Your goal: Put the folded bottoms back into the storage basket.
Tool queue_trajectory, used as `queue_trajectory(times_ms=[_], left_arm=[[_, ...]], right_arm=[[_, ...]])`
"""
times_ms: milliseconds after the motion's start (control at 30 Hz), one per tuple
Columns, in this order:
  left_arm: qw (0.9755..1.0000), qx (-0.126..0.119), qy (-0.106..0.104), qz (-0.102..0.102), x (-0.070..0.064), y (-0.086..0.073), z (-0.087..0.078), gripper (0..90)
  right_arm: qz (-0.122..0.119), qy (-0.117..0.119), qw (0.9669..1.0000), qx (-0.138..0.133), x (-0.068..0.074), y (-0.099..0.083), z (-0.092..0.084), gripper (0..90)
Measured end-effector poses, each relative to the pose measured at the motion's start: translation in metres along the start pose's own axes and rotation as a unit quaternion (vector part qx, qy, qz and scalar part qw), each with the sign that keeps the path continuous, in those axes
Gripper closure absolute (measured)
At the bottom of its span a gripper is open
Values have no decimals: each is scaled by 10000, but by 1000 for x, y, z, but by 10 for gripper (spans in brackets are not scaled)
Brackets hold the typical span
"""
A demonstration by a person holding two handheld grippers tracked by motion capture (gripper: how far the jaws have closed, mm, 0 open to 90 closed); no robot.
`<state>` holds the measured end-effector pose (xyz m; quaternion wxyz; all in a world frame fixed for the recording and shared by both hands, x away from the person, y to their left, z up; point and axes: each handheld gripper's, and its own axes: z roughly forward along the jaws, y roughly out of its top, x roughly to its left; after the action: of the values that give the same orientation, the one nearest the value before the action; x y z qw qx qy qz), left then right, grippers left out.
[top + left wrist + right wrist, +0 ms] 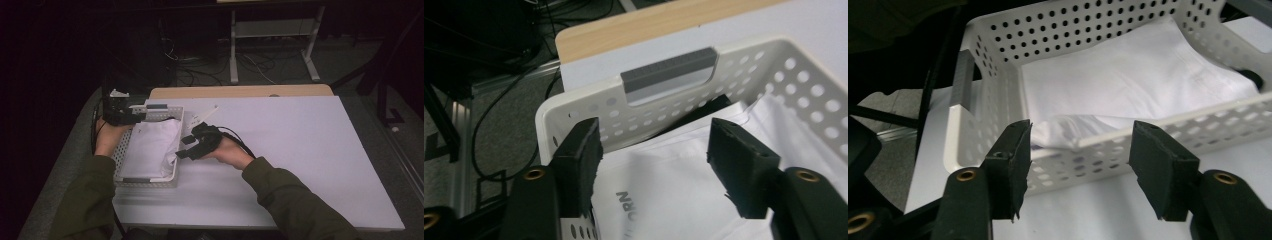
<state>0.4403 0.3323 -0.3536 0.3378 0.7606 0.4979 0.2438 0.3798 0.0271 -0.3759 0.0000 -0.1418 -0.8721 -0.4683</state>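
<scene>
A white perforated basket (120, 156) stands at the left end of the white table (310, 150). A folded white garment (152, 147) lies inside it. My left gripper (134, 116) hovers open at the basket's far left corner. In the left gripper view its jaws (654, 145) straddle the garment (674, 190), which carries dark printed letters, in front of the grey-handled end wall (799, 85). My right gripper (186, 147) is open beside the basket's right wall. In the right gripper view (1080, 145) it faces the near wall (1168, 125), with the garment (1128, 80) bulging over the rim.
A small white tag (202, 117) lies on the table just beyond the right gripper. A wooden strip (240, 91) borders the table's far edge. Cables (200, 75) and a white desk frame (233, 50) occupy the dark floor behind.
</scene>
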Motion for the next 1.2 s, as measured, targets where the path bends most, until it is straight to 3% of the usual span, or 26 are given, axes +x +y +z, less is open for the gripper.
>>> queue_trajectory(times_ms=[167,367,500,667,867,1033,1200], left_arm=[[9990,-162,-399,-125,-5,-3,-7,288],[9971,-168,-744,-51,-20,-7,-11,188],[9953,-273,-933,-7,-31,-7,-15,138],[9911,-378,-1267,154,-51,-8,-17,91],[9869,-407,-1528,305,-72,-9,-17,0],[9823,-449,-1767,424,-88,-11,-18,0],[9796,-527,-1874,502,-102,-15,-21,0]], right_arm=[[71,-170,9998,-46,-8,-6,-8,376],[153,-373,9991,-109,-17,-13,-19,347],[85,-528,9985,-99,-20,-18,-26,325],[128,-699,9974,-112,-23,-27,-39,288],[181,-827,9963,-129,-28,-39,-50,248],[266,-858,9958,-175,-34,-49,-61,230],[277,-892,9954,-201,-35,-58,-71,199]])
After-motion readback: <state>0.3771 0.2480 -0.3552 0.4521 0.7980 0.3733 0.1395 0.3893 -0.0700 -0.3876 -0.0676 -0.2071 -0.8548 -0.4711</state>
